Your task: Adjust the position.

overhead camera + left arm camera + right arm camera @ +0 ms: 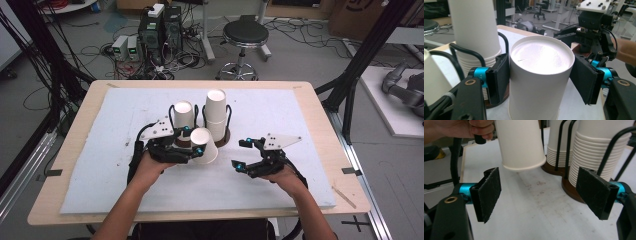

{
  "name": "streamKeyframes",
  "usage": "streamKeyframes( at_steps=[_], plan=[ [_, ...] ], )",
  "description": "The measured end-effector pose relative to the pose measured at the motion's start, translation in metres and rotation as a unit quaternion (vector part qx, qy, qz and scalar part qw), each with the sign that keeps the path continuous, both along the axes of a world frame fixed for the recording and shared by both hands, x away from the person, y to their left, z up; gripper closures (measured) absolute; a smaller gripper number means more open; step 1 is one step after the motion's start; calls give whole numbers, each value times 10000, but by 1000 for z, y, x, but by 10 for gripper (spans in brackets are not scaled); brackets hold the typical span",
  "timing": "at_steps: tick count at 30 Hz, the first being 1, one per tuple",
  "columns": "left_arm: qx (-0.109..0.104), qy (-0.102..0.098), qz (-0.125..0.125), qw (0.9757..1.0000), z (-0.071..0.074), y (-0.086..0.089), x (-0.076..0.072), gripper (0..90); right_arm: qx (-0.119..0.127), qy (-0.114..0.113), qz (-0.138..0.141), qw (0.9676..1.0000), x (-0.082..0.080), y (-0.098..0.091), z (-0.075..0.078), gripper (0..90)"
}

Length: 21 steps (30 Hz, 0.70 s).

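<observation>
- The left gripper [196, 141] is clamped on a single white paper cup [204, 145], its black foam-faced pads pressing the cup's smooth wall from both sides; the cup is held upside down and tilted, lifted off the mat.
- In the left gripper view that cup [539, 75] is a plain tapered cylinder with a recessed flat bottom facing the camera and a thin raised edge around it; no print or logo on it.
- The held cup hangs just in front of the cup holder [227, 136], a round dark-brown base with curved black wire hoops rising from it.
- The holder carries two stacks of nested white cups: a taller stack [216, 112] on its right side and a shorter stack [183, 115] on its left; the stacked rolled rims show as fine ribbing in the right gripper view [589, 157].
- The right gripper [242, 153] sits to the right of the holder, jaws apart with nothing between them; its pads [489, 192] are flat rectangles of rough black foam on turquoise metal mounts.
- Each gripper carries a pale grey three-cornered plate dotted with dark screws.
- A white, slightly gritty foam mat [300, 115] covers the light wooden table [95, 95] under the holder, with faint brown smudges near the holder's base.
- No readable writing appears on any item.
</observation>
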<state>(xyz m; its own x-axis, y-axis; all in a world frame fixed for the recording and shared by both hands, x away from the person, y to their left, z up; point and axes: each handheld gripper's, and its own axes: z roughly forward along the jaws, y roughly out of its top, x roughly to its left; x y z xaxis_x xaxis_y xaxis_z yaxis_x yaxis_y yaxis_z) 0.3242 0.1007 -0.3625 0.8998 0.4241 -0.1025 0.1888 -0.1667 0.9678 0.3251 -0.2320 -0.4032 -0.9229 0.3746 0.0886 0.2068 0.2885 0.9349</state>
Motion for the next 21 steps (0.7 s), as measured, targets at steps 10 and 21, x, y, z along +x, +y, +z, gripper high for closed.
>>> streamKeyframes(
  at_steps=[10,21],
  plan=[
    [11,-3,-299,9996,-3,-16,-2,343,36,-42,224,9997,-2,12,0,209],
    [-20,-47,-534,9986,-5,-27,-7,343,99,-181,257,9995,-4,24,-1,209]
  ],
)
